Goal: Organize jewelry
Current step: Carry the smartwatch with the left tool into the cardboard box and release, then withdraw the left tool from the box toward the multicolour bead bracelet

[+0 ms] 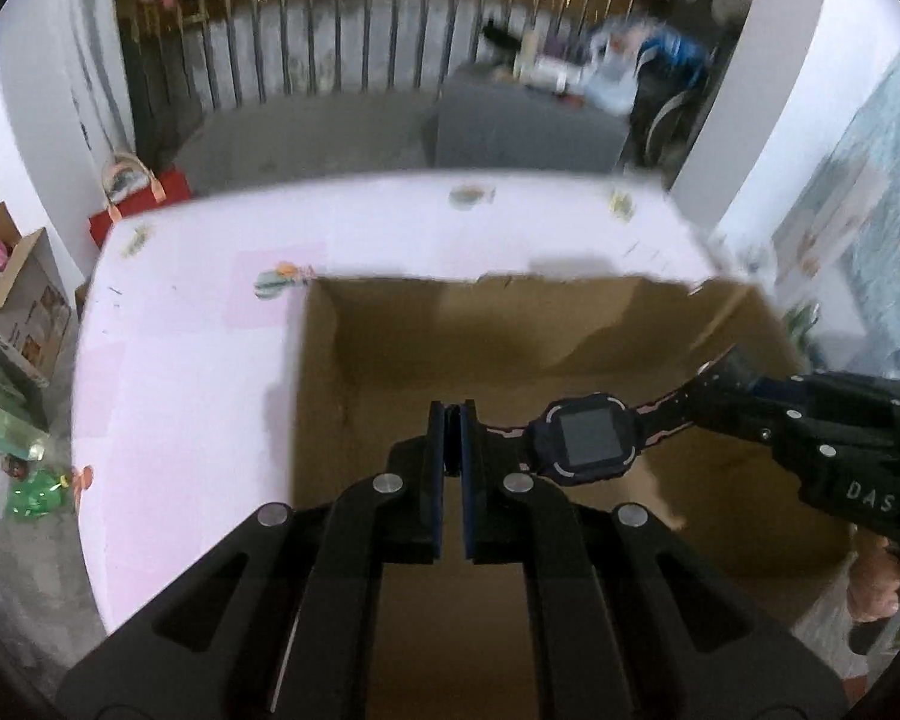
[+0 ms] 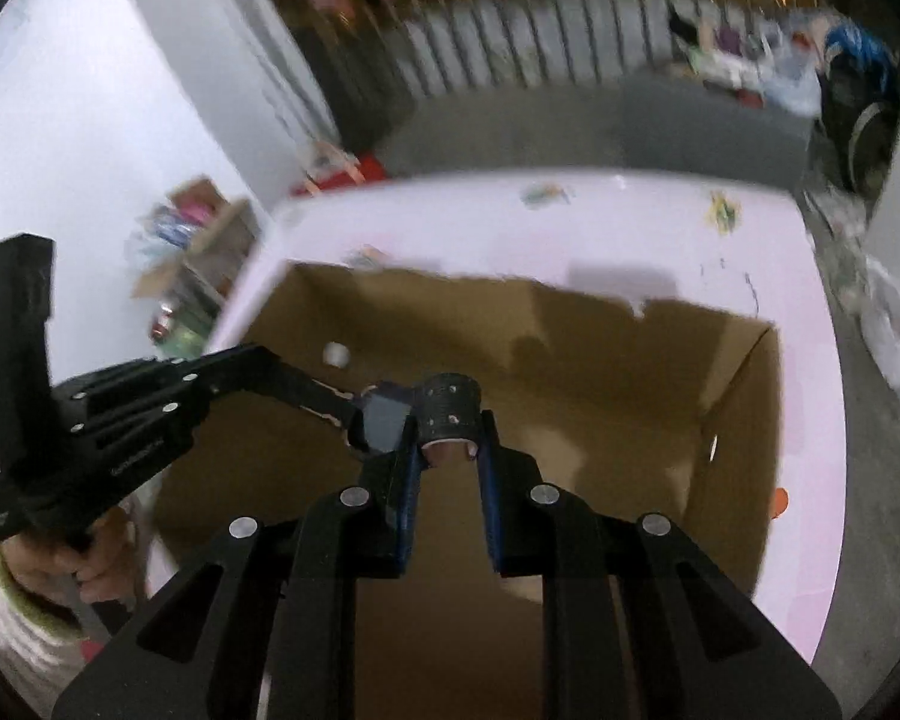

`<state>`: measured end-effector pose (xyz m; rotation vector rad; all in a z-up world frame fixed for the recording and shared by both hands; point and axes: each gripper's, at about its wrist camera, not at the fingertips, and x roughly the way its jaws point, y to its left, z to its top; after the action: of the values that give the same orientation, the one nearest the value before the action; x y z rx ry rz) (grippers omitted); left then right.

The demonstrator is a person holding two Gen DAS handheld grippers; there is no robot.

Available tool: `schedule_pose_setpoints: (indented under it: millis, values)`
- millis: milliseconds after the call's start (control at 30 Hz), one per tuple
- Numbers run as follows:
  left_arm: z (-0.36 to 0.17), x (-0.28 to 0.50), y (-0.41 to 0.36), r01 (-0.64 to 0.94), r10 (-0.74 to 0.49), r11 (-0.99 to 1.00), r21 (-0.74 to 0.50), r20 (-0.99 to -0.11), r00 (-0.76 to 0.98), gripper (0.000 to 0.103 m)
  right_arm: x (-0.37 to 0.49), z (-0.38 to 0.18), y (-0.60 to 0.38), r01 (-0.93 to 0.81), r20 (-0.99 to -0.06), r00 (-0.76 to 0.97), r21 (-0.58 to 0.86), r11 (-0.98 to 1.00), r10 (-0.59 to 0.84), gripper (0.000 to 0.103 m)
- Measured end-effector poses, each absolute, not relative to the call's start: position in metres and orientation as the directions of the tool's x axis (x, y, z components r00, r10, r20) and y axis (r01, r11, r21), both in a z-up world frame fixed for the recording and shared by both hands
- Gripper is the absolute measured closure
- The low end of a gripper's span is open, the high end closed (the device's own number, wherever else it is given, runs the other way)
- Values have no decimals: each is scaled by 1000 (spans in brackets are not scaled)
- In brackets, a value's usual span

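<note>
Watch (image 1: 585, 439) hangs over the box (image 1: 390, 324), left gripper (image 1: 452, 444) and right gripper (image 2: 448, 450) each clamped on a strap end (blurry); uneven release could swing it outside.

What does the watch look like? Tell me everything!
The watch has a dark square face with rounded corners, a blank grey screen and a black strap with pink edges. It hangs stretched above the open cardboard box. The left tool pinches one strap end; the right tool holds the other.
</note>
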<state>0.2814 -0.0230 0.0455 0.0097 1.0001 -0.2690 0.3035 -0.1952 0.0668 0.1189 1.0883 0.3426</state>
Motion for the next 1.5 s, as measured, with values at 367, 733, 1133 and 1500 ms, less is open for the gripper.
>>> schedule_pose_setpoints:
  millis: [367, 733, 1133, 1500]
  values:
    - [12, 299, -48, 279, -132, 960, -20, -912, 388, 79, 320, 39, -199, -151, -914, 369, 120, 981, 169, 57]
    - [58, 275, -40, 271, -191, 961, -54, -837, 513, 45, 282, 85, -204, -184, -848, 510, 58, 981, 146, 55]
    - [119, 123, 37, 197, -229, 973, -122, -638, 735, 16, 166, 143, -193, -300, -693, 696, -40, 953, 189, 27]
    - [22, 43, 67, 44, -334, 912, -408, -675, 658, 13, 94, 102, -157, -333, -731, 657, -62, 941, 185, 7]
